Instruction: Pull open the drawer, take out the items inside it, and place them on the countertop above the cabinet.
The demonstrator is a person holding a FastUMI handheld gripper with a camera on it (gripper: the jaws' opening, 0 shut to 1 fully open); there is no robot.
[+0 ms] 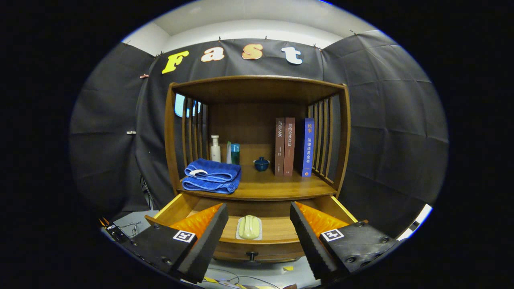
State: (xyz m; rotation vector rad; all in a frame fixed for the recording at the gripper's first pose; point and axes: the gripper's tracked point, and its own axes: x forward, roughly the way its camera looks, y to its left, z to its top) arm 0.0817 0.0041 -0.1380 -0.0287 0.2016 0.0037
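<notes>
Two black gripper fingers [219, 237] stand wide apart in the gripper view, their ribbed inner pads facing each other across an empty gap; the gripper [259, 237] is spread and holds nothing. Each finger carries an orange backing and a small square black-and-white marker near its base.

Between the fingers and just beyond their tips lies the drawer [277, 245], pulled out from under the cabinet [257, 132]. Its round dark knob [251, 255] sits at the middle of the front panel. Inside the drawer, on the wooden bottom, rests a pale yellow-green soap-like item [249, 227] on a light tray, lying centred between the two fingers and touched by neither.

Above the drawer is the countertop [277, 185], the open wooden shelf of the cabinet with slatted sides. On its left part lies a folded blue towel [213, 176]. Behind the towel stand a white bottle [215, 148] and a teal container [235, 153]. Near the middle sits a small dark blue lidded cup [261, 163]. To its right stand two brown books [284, 146] and one blue book [308, 147], all upright.

Loose cables [132, 229] lie on the grey floor left of the drawer.
</notes>
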